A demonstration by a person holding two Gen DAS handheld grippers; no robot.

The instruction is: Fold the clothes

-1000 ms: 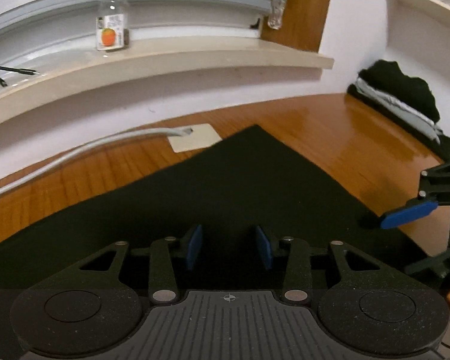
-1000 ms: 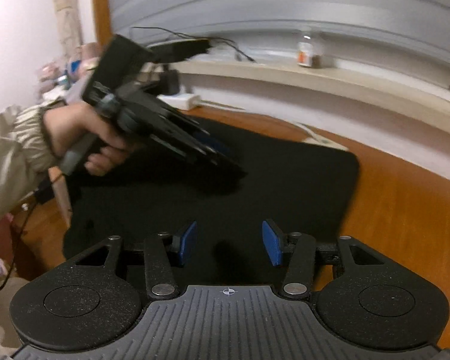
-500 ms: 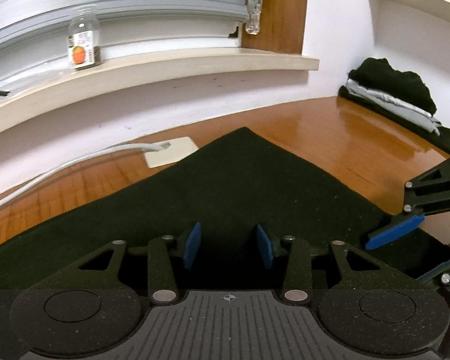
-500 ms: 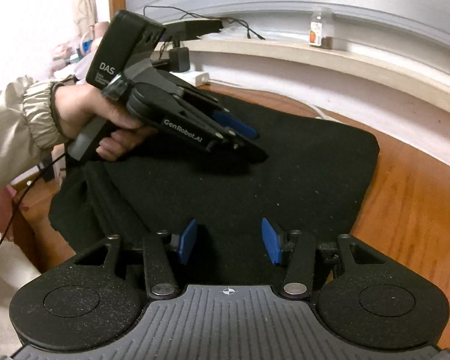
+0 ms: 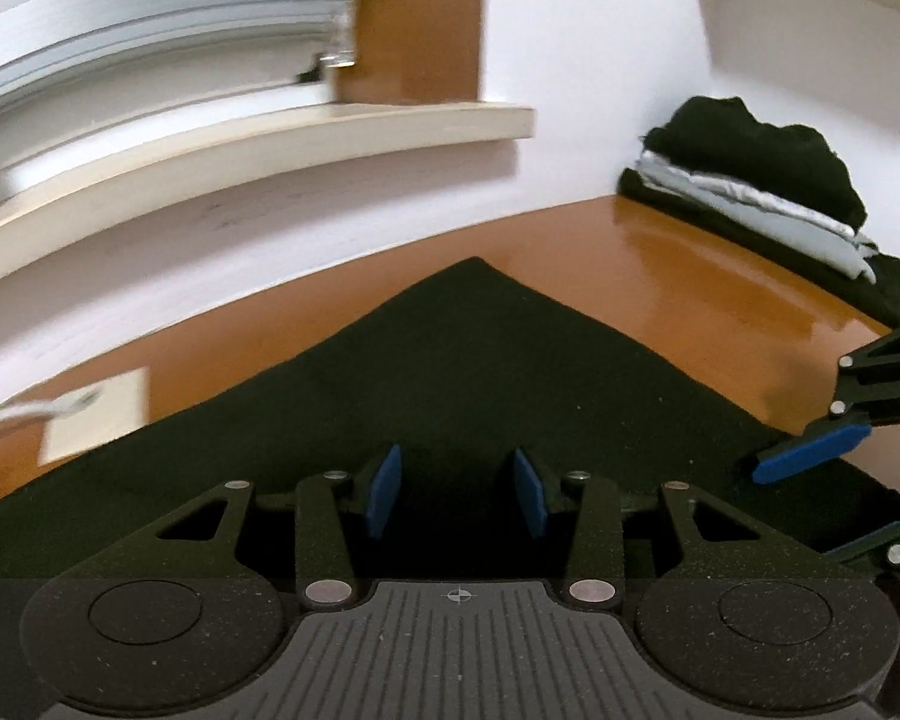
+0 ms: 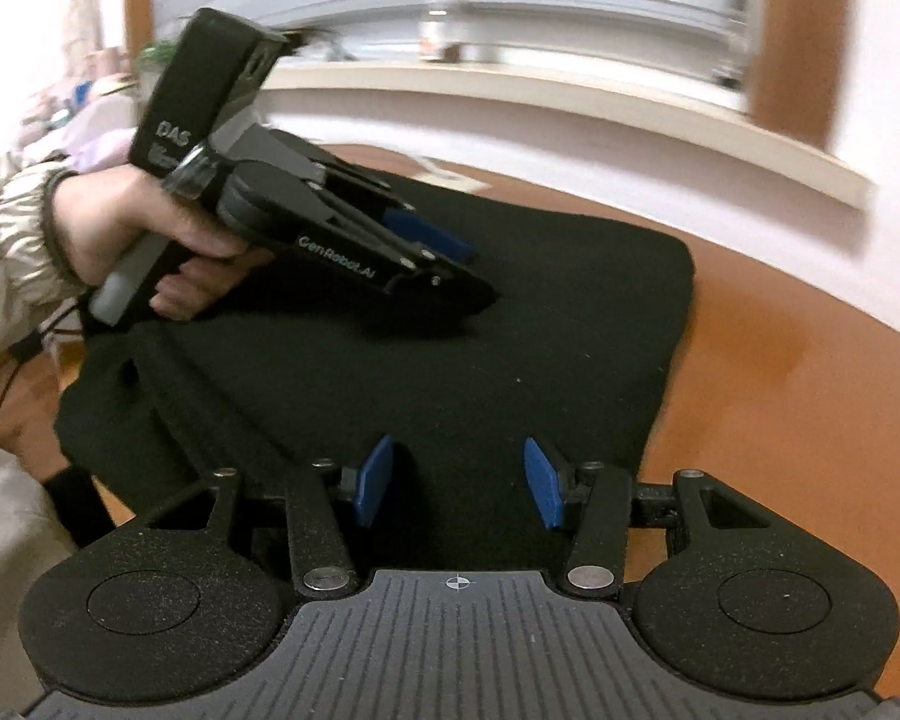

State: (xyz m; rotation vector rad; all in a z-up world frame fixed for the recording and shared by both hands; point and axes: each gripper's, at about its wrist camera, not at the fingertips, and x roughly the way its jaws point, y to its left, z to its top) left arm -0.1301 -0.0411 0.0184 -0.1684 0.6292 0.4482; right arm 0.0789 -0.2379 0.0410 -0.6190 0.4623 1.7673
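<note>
On my left, my hand (image 6: 144, 240) in a pale sleeve (image 6: 12, 252) grips the handle of my left tongs (image 5: 457, 492), which slant down over the black garment (image 5: 462, 372). Their blue pads stand apart with only dark cloth showing beneath them; I cannot tell whether they touch it. The garment lies flat on the orange wooden worktop (image 5: 678, 282), one corner pointing toward the white wall and the window ledge (image 5: 306, 132). A white cable (image 5: 36, 411) lies at the far left. My right tongs (image 6: 459, 483) are released too, pads parted above the garment's near edge. Far right, a stack of folded clothes (image 5: 750, 180) sits against the wall.
</note>
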